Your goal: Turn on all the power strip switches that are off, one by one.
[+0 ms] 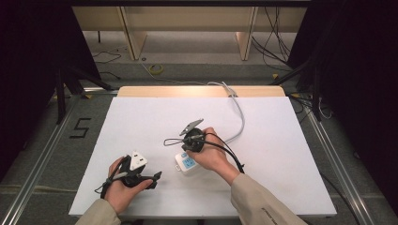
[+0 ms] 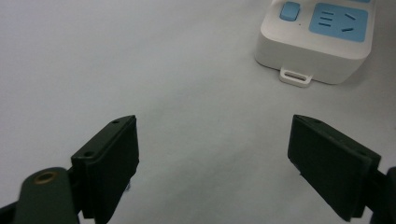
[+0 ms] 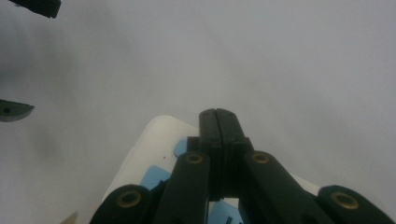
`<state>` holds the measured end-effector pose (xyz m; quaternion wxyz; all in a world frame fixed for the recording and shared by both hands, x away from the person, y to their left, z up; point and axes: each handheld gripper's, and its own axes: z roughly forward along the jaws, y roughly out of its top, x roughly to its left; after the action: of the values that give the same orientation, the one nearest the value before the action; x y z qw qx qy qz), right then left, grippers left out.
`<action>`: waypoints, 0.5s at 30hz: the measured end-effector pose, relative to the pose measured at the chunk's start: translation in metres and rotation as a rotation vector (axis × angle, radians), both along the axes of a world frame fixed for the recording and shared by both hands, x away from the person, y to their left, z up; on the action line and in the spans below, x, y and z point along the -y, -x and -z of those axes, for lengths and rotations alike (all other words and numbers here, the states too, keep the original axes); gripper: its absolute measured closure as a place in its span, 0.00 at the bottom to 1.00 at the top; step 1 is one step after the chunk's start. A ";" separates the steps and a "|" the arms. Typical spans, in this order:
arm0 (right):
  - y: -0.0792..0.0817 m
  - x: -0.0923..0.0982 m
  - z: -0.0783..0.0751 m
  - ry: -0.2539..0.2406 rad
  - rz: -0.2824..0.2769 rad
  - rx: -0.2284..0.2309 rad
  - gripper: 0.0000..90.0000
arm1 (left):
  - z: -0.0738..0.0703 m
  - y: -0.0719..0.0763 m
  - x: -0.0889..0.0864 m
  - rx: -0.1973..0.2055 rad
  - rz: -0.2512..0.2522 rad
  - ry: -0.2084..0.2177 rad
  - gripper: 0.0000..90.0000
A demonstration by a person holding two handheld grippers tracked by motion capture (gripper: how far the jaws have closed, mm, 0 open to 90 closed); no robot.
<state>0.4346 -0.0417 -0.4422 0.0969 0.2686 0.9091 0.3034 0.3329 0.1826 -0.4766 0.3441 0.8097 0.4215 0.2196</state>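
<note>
A white power strip (image 1: pixel 186 162) with blue socket faces lies near the middle of the white table (image 1: pixel 141 117). Its white cable (image 1: pixel 240 117) runs off to the far edge. My right gripper (image 1: pixel 187 151) points down over the strip's end, jaws shut with nothing between them (image 3: pixel 218 115). Below the tips lie the strip's white body (image 3: pixel 152 140) and a blue patch; whether they touch it I cannot tell. My left gripper (image 1: pixel 155 180) rests low at the front left, open and empty (image 2: pixel 212 140). It faces the strip (image 2: pixel 313 46) with its blue button (image 2: pixel 290 10).
Bare white tabletop surrounds the strip on all sides. The table's wooden far edge (image 1: pixel 202 91) meets a floor with loose cables (image 1: pixel 155 69). Metal rails (image 1: pixel 42 159) flank the table, dark stands and curtains beyond. A "5" mark (image 1: pixel 80 127) is on the floor at left.
</note>
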 end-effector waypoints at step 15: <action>0.001 -0.005 0.006 0.023 -0.035 -0.012 1.00 | 0.000 0.000 0.000 -0.001 0.001 -0.003 0.18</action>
<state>0.4333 -0.0364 -0.4484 0.0891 0.2531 0.9176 0.2931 0.3329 0.1828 -0.4767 0.3428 0.8105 0.4212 0.2196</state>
